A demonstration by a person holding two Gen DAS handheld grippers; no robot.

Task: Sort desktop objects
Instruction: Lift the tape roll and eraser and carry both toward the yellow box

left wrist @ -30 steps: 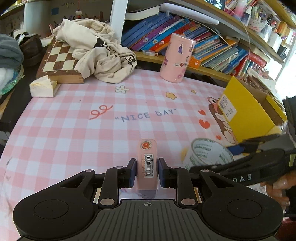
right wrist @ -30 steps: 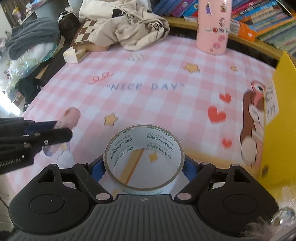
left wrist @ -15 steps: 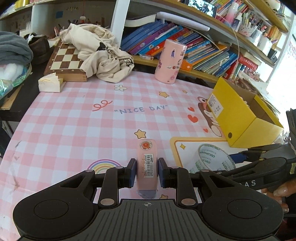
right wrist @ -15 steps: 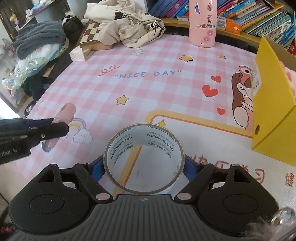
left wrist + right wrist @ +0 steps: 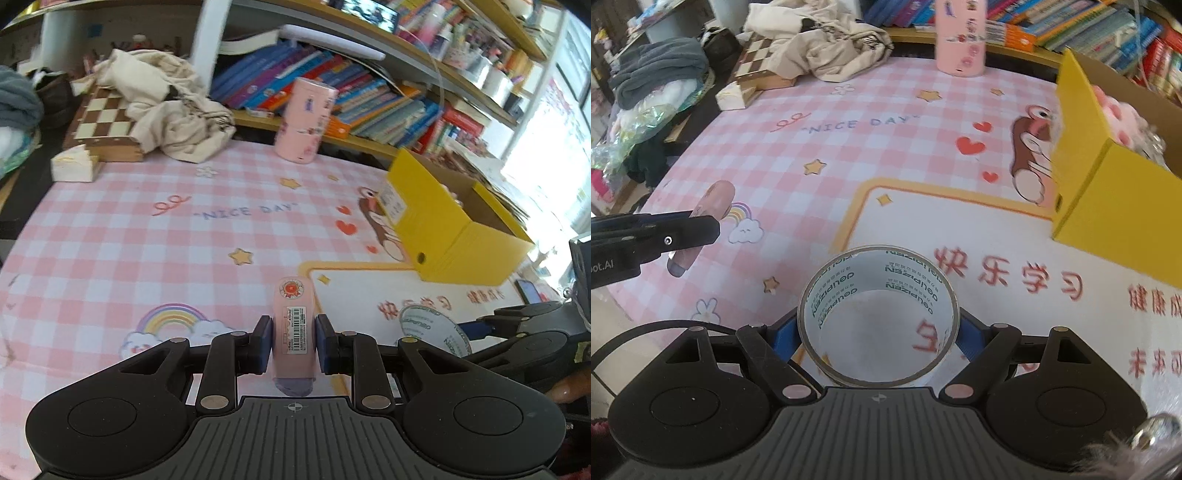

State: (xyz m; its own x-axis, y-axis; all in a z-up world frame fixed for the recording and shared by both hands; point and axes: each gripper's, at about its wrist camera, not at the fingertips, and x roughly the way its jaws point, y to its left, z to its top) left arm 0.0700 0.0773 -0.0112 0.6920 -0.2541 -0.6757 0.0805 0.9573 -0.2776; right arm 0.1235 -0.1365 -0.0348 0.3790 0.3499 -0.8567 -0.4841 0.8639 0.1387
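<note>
Your desk: pink checked mat (image 5: 812, 122) printed "NICE DAY" | far edge: pink cylinder (image 5: 306, 122) upright, chessboard (image 5: 105, 123) with cream cloth (image 5: 173, 118) heaped over it, pale block (image 5: 74, 168) beside | right side: yellow box (image 5: 443, 229), open-topped

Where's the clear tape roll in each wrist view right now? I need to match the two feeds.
Left wrist: tape roll at lower right, in the right gripper.
Right wrist: tape roll bottom centre, between the blue pads.
Shared landmark: yellow box, right of centre in the left view; at the right edge in the right view.
</note>
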